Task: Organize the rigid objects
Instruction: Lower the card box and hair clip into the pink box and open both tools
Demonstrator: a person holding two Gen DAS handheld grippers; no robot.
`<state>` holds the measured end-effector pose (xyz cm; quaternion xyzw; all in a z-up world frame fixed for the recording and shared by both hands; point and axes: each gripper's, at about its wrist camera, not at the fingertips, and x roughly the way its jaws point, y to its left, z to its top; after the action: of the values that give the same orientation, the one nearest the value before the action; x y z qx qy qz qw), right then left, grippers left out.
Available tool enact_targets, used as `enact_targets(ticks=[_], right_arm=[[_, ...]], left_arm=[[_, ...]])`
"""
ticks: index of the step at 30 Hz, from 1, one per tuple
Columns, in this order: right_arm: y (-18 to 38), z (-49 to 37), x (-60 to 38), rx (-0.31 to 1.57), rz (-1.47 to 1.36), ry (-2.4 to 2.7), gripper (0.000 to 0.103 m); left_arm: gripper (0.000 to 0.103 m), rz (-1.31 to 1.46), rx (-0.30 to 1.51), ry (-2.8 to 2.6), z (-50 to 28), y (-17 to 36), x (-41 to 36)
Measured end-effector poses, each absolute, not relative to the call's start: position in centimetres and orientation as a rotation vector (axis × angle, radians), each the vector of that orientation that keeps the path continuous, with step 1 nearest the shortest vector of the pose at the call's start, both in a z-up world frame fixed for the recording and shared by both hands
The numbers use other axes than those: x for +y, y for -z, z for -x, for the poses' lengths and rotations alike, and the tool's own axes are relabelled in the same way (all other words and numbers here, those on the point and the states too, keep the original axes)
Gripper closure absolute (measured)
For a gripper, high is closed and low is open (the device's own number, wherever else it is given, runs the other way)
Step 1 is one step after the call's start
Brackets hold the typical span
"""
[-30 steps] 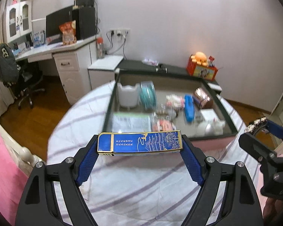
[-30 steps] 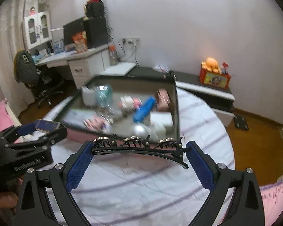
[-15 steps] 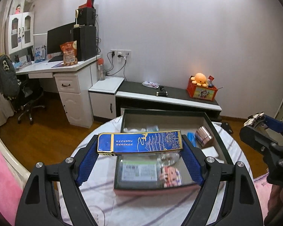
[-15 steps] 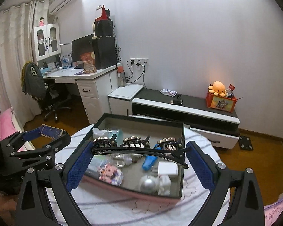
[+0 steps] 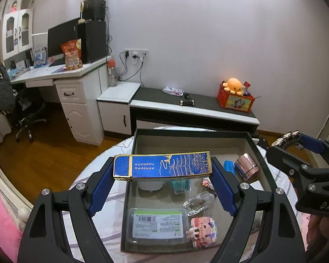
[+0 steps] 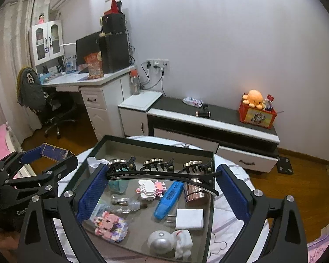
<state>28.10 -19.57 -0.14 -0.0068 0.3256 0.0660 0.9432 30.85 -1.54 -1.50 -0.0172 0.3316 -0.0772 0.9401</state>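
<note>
Both items hang above the tray (image 5: 261,153), ready to drop in: the left gripper (image 5: 162,171) clamps the blue box (image 5: 162,166) endwise, while the right gripper (image 6: 162,175) pinches the hair clip (image 6: 160,171) (also lengthwise).

Left hand-held gripper (image 5: 163,183): matt black plastic arms, silver metal screws, rough blue textured pads. Blue box (image 5: 162,165): glossy printed card, shiny gold edging. Hair clip (image 6: 161,172) in right hand-held gripper (image 6: 161,188): glossy black plastic, metallic studs on top. Tray (image 6: 211,188): dark matt rim, smooth reflective floor. Rose-gold tin (image 5: 246,169): polished metal. Clear bottle (image 5: 198,202): glassy, transparent. Charger plug (image 6: 189,219): smooth white plastic, metal prongs. Bedsheet (image 5: 107,217): soft striped cloth. Floor (image 5: 33,160): glossy wood.
</note>
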Motion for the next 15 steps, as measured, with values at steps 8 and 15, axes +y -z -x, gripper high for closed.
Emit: enact_targets(ticks=[8,15], right_arm=[[3.4,-31.0,-20.5,0.743,-0.026,-0.138,0.005],[5.0,-32.4,-20.8,0.789,-0.054,-0.144,0.005]], left_arm=[[0.019,0.036,0.732,0.158,-33.3,4.0,-2.2],[0.019,0.018,0.755,0.152,-34.3,5.0,-2.5]])
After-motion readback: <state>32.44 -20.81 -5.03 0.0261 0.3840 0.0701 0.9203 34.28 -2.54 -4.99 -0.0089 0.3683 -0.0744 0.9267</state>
